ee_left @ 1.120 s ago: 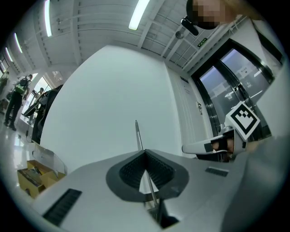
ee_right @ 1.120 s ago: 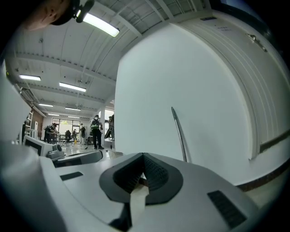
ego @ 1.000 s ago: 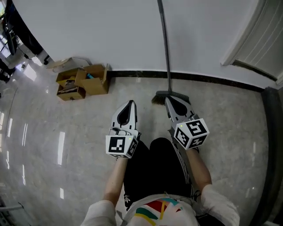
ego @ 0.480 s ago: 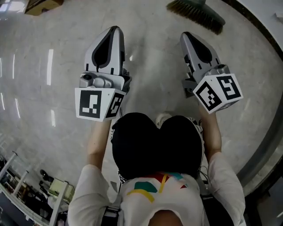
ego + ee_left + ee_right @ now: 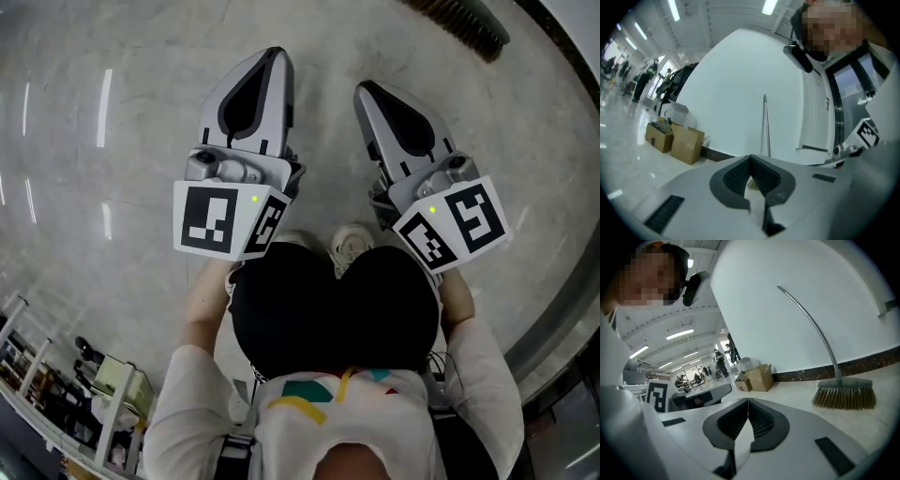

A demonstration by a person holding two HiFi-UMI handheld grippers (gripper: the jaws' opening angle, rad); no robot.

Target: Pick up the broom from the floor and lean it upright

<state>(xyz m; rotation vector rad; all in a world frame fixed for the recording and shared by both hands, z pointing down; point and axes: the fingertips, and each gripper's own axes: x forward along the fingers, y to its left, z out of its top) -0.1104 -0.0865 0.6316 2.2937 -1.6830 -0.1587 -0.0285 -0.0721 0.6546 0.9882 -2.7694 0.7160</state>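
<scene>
The broom stands upright against the white wall: its grey head and tan bristles (image 5: 843,392) rest on the floor and its thin handle (image 5: 811,324) leans on the wall. The head view catches only the bristles (image 5: 464,23) at the top edge. In the left gripper view the handle (image 5: 765,126) rises straight ahead beyond the jaws. My left gripper (image 5: 272,54) and right gripper (image 5: 366,89) hang side by side above the person's knees, both shut with nothing between the pads, well short of the broom. Their closed tips show as left gripper (image 5: 750,157) and right gripper (image 5: 748,401).
Two cardboard boxes (image 5: 675,138) sit against the wall to the left of the broom, also seen as boxes (image 5: 757,377). A dark baseboard (image 5: 862,364) runs along the wall. A shoe (image 5: 352,246) shows between the grippers. Racks with small items (image 5: 103,394) stand at lower left.
Both grippers have sunk and stayed shut. The head view has tipped down, so the broom, first seen whole against the wall, slid to the top edge with only bristles showing.
</scene>
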